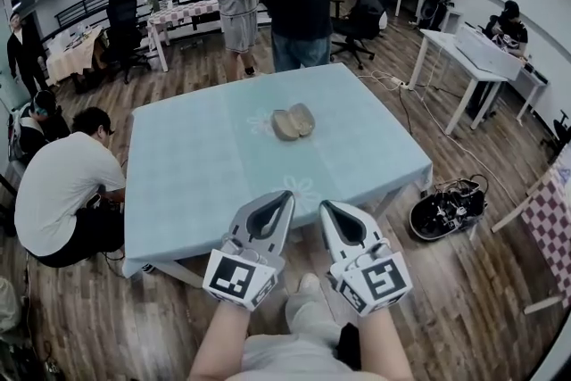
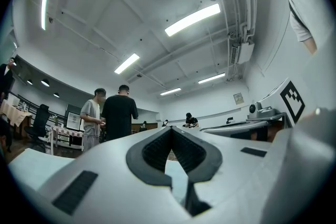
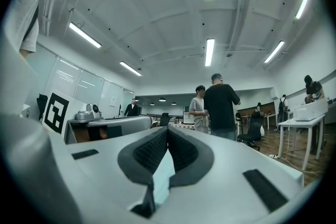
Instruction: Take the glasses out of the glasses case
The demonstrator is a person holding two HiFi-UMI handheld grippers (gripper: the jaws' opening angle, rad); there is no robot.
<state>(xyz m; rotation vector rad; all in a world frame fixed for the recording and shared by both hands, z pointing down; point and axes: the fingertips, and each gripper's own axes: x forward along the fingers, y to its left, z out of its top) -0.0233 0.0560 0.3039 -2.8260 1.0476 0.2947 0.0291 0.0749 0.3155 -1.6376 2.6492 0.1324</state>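
Tan glasses case (image 1: 293, 122) lies on the bench (image 1: 178, 192), well apart from left tongs (image 1: 284, 196) and right tongs (image 1: 326, 205), both closed, empty; I'd open them early, one steadying the case.

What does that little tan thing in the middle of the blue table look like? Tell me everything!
The glasses case is small, oval and tan, and looks like a smooth shell. It seems to lie open, as two rounded halves side by side, the left one darker inside. It rests flat near the middle of the pale blue table, and nothing else touches it. It is too small here to tell whether glasses are inside.
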